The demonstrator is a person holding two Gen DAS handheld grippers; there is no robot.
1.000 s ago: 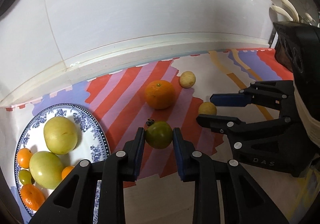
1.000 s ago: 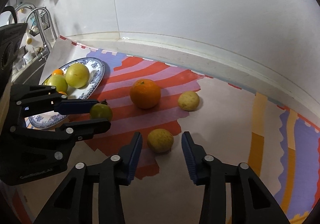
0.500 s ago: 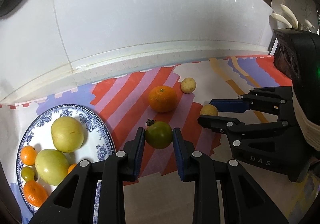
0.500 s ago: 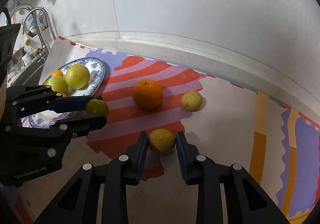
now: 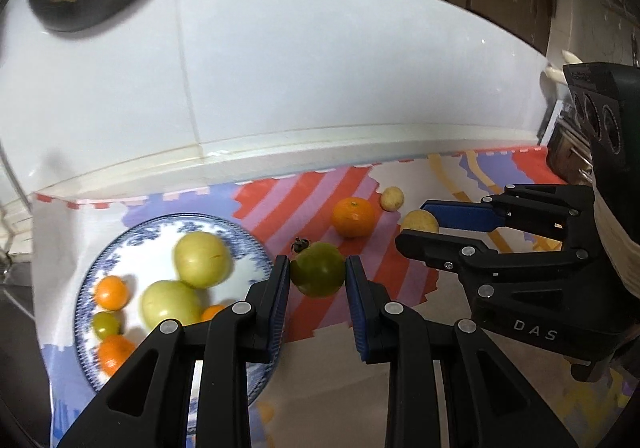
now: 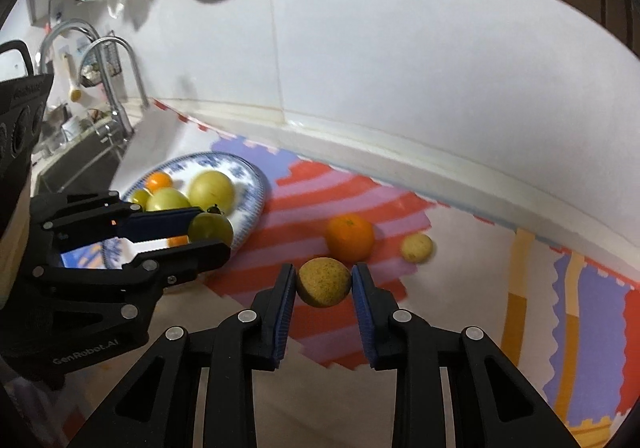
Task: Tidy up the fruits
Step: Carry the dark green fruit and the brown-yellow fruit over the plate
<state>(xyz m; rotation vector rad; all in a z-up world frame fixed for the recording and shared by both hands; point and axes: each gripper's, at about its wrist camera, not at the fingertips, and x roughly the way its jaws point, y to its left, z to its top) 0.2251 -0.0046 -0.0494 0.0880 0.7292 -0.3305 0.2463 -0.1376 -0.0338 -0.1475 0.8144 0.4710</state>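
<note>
Green fruit (image 5: 318, 274) pinched by left gripper (image 5: 316, 280), yellow fruit (image 6: 323, 282) by right gripper (image 6: 324, 284); round skins, prob slip w/ any jolt.

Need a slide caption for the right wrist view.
Right gripper shut on a speckled yellow round fruit, above the striped mat.

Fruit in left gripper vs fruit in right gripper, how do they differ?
The green fruit in the left gripper is smooth and glossy; the yellow fruit in the right gripper is dull and speckled. The green fruit carries a dark stem; the yellow fruit shows none. Both are round and clamped between blue pads.
</note>
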